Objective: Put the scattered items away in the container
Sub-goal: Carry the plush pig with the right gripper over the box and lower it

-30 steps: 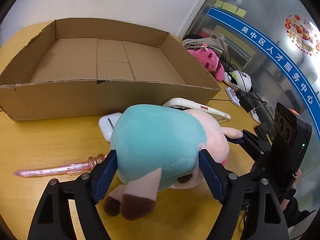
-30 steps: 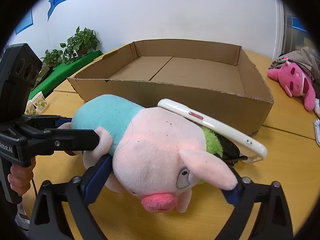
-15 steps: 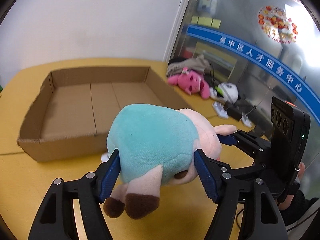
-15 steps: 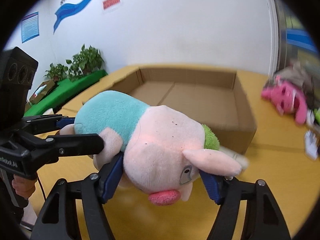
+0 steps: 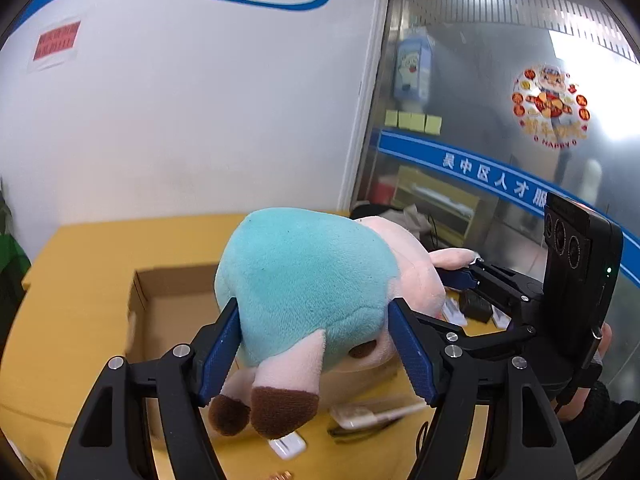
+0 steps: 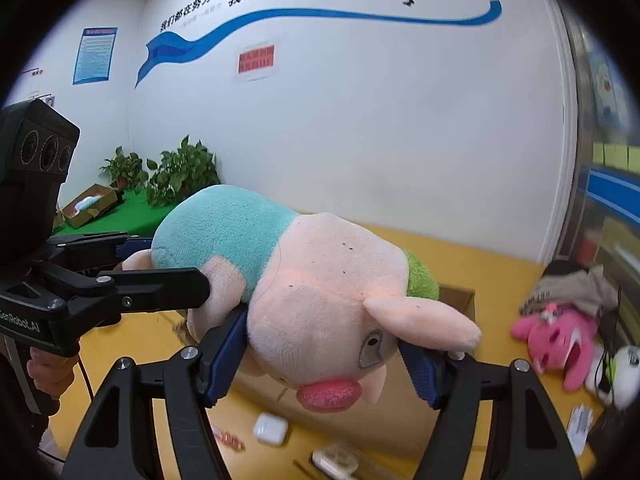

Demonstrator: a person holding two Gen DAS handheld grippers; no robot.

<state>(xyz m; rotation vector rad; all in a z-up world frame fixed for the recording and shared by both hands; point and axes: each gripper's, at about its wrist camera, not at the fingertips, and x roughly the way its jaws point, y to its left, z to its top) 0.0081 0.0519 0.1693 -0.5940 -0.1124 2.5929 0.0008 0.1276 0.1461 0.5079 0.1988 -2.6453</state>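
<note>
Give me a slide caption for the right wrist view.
Both tongs grip a plush pig in midair above the cardboard box.

Both grippers are lifting the plush pig (image 5: 304, 284).
The left gripper (image 5: 316, 354) is squeezing its teal body above the cardboard box (image 5: 160, 308).

Yellow-orange wooden tabletop (image 5: 92, 248), seen from above. Directly on it: a shallow open brown cardboard box (image 5: 138, 304), below and ahead of the left gripper (image 5: 316, 344); a small white rounded earbud case (image 6: 271, 428), beneath the right gripper (image 6: 324, 356); a white flat phone-like item (image 6: 335, 460) beside the case, blurred; a pink plush toy (image 6: 556, 340) and a white plush toy (image 6: 622, 372), touching, far to the right gripper's right.
</note>
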